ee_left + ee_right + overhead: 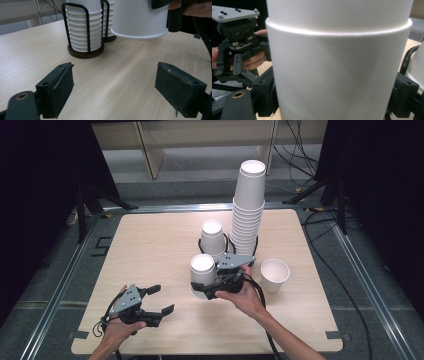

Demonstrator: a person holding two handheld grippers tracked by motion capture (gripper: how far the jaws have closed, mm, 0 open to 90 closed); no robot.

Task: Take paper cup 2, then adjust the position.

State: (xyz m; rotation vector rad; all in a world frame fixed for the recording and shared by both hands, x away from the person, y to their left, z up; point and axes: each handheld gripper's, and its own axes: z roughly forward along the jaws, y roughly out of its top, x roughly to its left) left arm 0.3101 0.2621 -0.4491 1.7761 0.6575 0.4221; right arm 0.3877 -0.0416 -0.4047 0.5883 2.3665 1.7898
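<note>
My right gripper (206, 287) is shut on a white paper cup (203, 270), turned mouth down, with a black jaw on each side (334, 100). In the left gripper view this cup (138, 17) hangs slightly above the wooden table (150, 245). Behind it, two stacks of upside-down white cups stand in black wire holders, a short stack (212, 237) and a tall stack (247, 215). My left gripper (161, 299) rests near the front left of the table, open with nothing between its jaws (115, 68).
One white cup (275, 274) stands mouth up to the right of my right hand. The nearer wire holder (83, 27) sits on a dark round base. Cables and black stands lie on the floor beyond the table's far and right edges.
</note>
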